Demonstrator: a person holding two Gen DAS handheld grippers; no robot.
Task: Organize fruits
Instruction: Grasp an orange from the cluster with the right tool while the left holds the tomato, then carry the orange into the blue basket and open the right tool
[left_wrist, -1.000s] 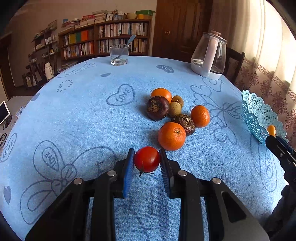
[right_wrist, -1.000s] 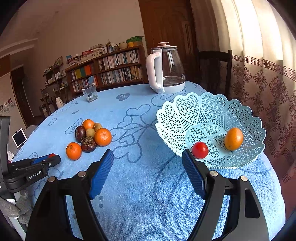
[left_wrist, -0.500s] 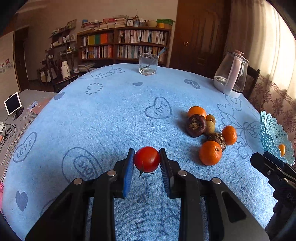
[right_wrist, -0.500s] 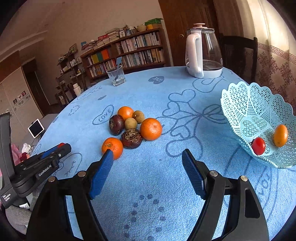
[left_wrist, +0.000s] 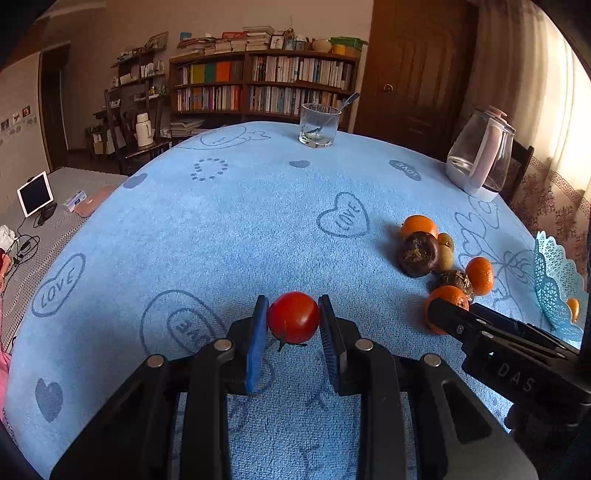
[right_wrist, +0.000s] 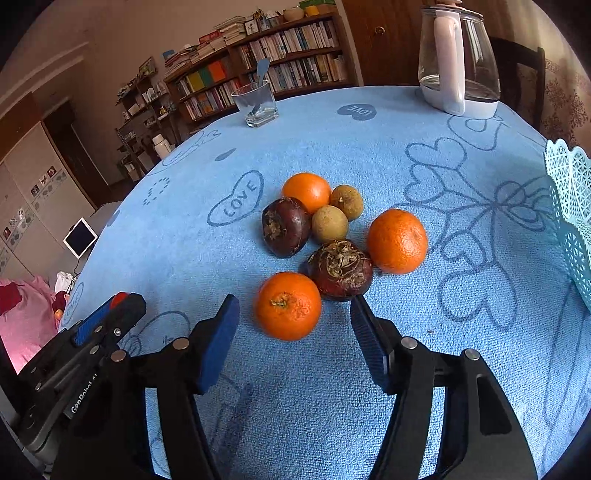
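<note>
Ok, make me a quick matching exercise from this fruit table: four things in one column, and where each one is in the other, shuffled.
Things:
1. tomato
2. nearest orange
3. spoon
4. kettle

Places or states:
a. standing in the drinking glass
b. on the cloth between the closing pads of the right gripper, untouched
c. at the far edge of the table, almost empty
d. clamped in the left gripper

Pairs: 1-d, 2-b, 3-a, 4-c

"LOVE" in hearts on the blue tablecloth (left_wrist: 229, 236); "DAS" on the right tool's (right_wrist: 293, 319) body.
</note>
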